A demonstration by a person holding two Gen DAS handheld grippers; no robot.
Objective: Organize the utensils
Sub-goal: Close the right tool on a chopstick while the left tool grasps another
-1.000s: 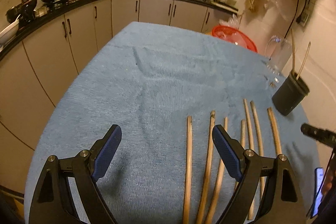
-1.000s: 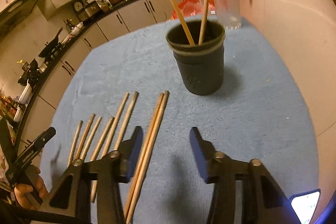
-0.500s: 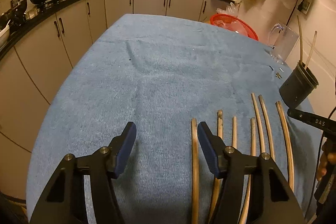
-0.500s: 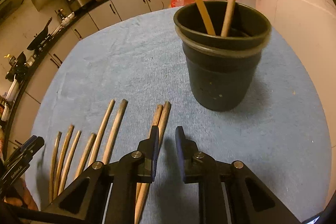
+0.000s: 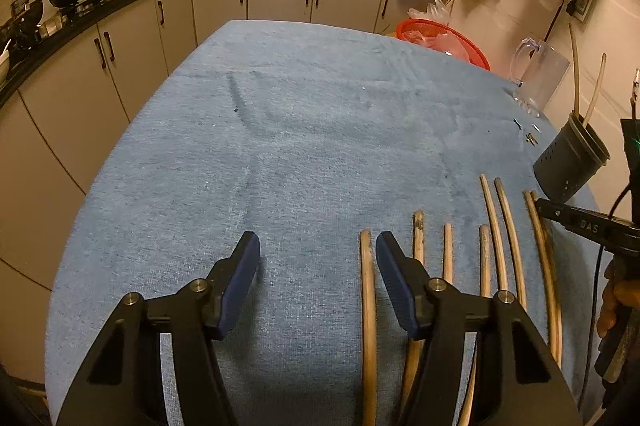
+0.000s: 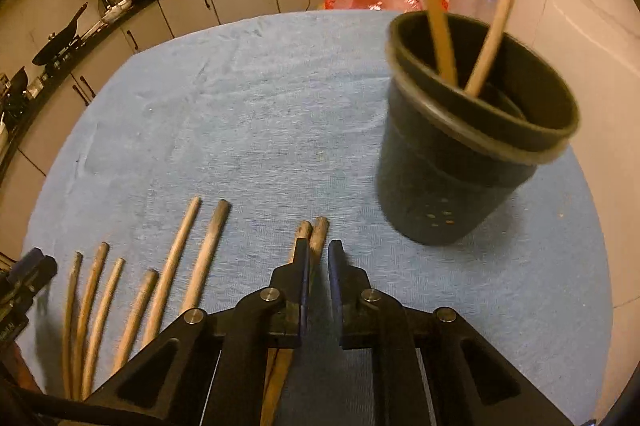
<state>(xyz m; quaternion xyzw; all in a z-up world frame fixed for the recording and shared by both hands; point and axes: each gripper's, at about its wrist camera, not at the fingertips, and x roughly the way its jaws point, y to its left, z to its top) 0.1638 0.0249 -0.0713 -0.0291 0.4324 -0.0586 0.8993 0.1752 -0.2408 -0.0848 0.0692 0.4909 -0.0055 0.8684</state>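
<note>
Left wrist view: eight or so worn, tan wooden chopsticks (image 5: 502,238) lie side by side on the blue cloth (image 5: 304,130), near the black cup (image 5: 570,166) and on its near side. Their long axes run from the camera toward the far counter, blunt ends away. The left gripper (image 5: 318,262) hovers spread, nothing between its pads; the leftmost stick (image 5: 368,298) lies just inside its right finger.

Right wrist view: the right gripper (image 6: 318,266) is pinched nearly together on the pair (image 6: 314,234) nearest the cup (image 6: 460,162), whose ends point toward the cup. Two more sticks (image 6: 440,26) stand tilted inside it.
</note>
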